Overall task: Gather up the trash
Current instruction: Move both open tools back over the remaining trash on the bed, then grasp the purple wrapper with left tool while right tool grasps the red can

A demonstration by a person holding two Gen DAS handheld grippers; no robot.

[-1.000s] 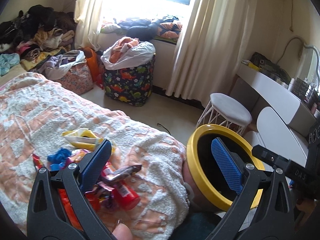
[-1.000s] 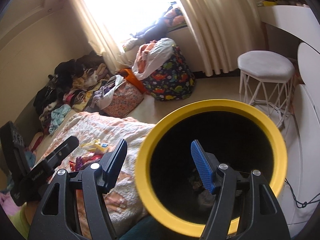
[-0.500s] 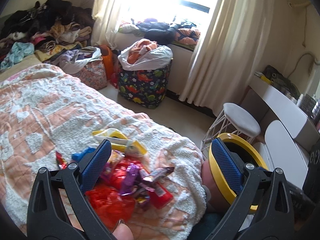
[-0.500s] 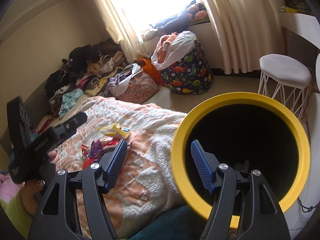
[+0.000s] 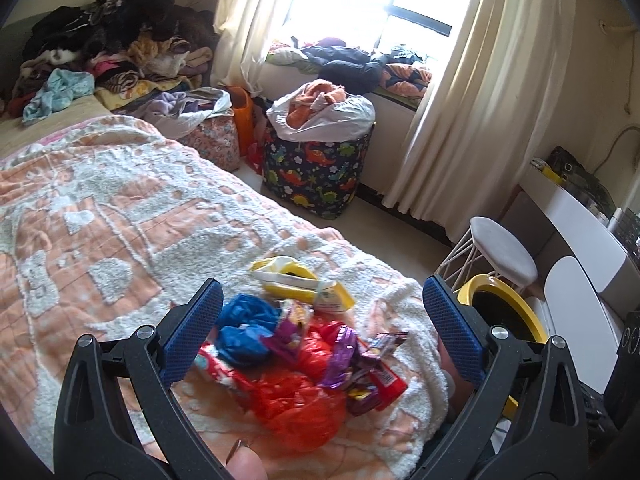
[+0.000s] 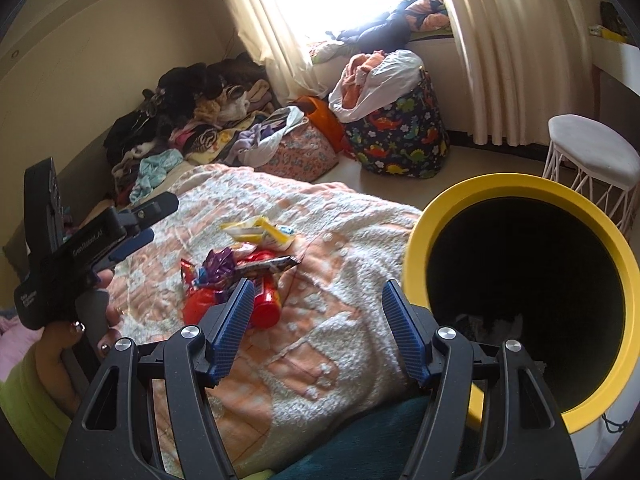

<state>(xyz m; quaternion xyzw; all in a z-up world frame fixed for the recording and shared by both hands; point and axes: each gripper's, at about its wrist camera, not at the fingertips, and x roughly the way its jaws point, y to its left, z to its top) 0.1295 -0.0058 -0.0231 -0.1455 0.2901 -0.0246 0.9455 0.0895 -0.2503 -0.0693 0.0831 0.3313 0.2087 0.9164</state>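
A: Left wrist view: left gripper [image 5: 320,336] jaws wide, empty, over the trash [image 5: 304,352] on the bed [image 5: 100,240].

B: Right gripper [image 6: 318,330] likewise open, holding nothing; bin [image 6: 416,248] at three o'clock.

A: Risk: loose wrappers could slip the jaws, or fall short of the bin.

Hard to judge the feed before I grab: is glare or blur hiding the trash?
Left wrist view: window blown out, wrappers lit and fairly sharp. Right wrist view: same window glare, bin interior nearly black, edges bent by fisheye.
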